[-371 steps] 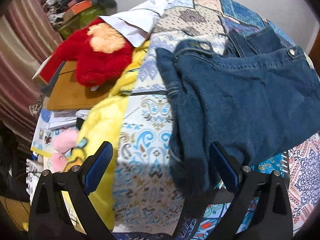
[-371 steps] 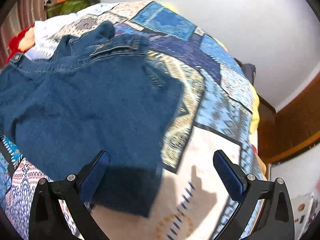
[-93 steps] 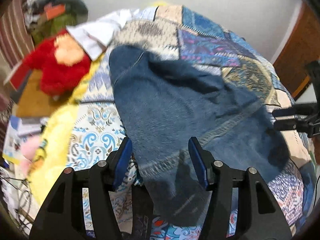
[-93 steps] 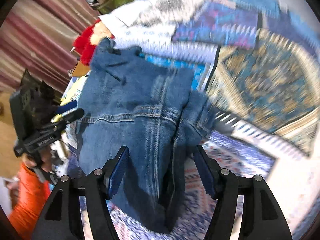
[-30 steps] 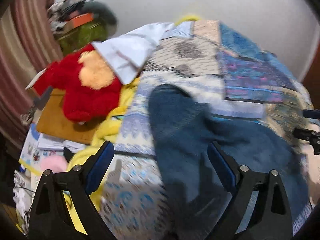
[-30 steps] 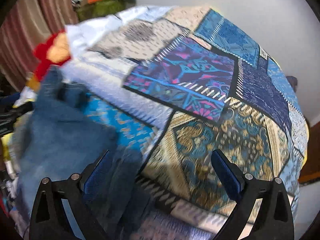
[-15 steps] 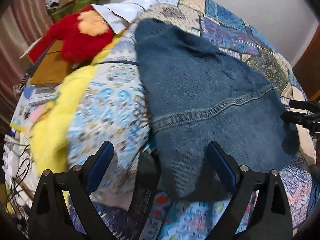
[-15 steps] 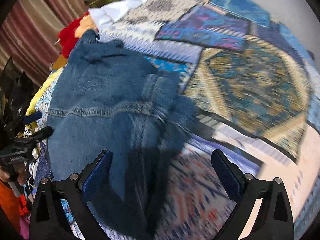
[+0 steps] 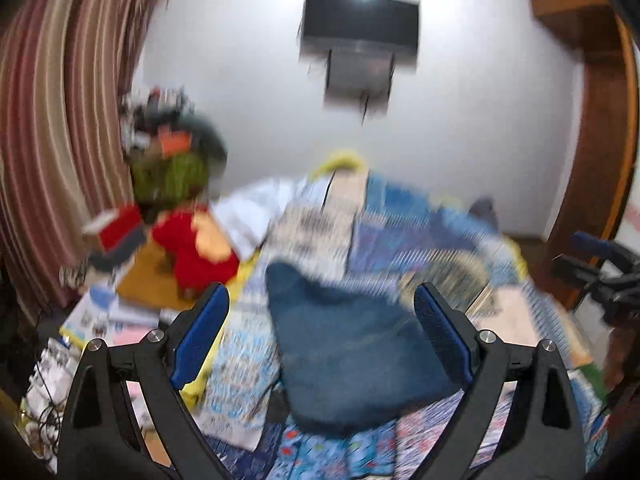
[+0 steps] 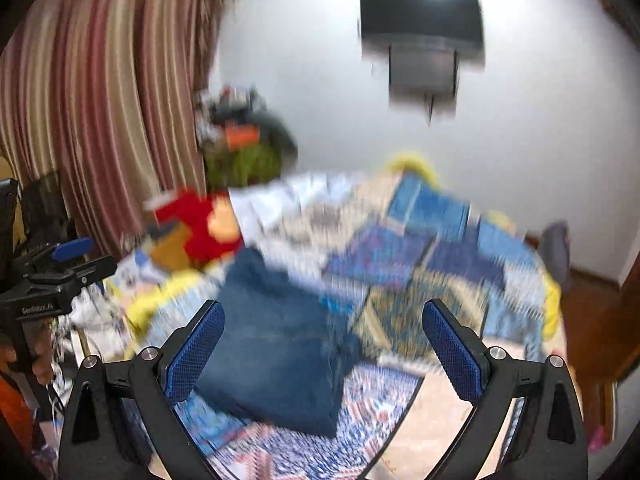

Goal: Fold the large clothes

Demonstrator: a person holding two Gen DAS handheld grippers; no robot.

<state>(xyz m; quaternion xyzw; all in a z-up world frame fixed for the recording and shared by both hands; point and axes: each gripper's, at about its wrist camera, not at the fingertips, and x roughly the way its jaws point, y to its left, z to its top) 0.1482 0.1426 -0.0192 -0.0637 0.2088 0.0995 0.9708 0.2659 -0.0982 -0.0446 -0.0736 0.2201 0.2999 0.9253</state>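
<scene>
A folded blue denim garment (image 9: pixel 344 344) lies on the patterned patchwork bedspread (image 9: pixel 404 236), near its front edge. It also shows in the right wrist view (image 10: pixel 276 348). My left gripper (image 9: pixel 320 336) is open and empty, held back from and above the denim. My right gripper (image 10: pixel 320 344) is open and empty, also raised away from it. Each gripper shows at the edge of the other's view: the right one (image 9: pixel 600 276) and the left one (image 10: pixel 52 276). Both views are blurred.
A red plush toy (image 9: pixel 192 248), a white cloth (image 9: pixel 256 208) and a green bag (image 9: pixel 172 172) sit at the bed's left. Striped curtains (image 10: pixel 104 92) hang left. A dark screen (image 9: pixel 360 28) is on the wall. A wooden door frame (image 9: pixel 596 160) stands right.
Both grippers have lifted and pulled back from the bed, so the wall and screen have come into view. The denim lies still in its folded shape.
</scene>
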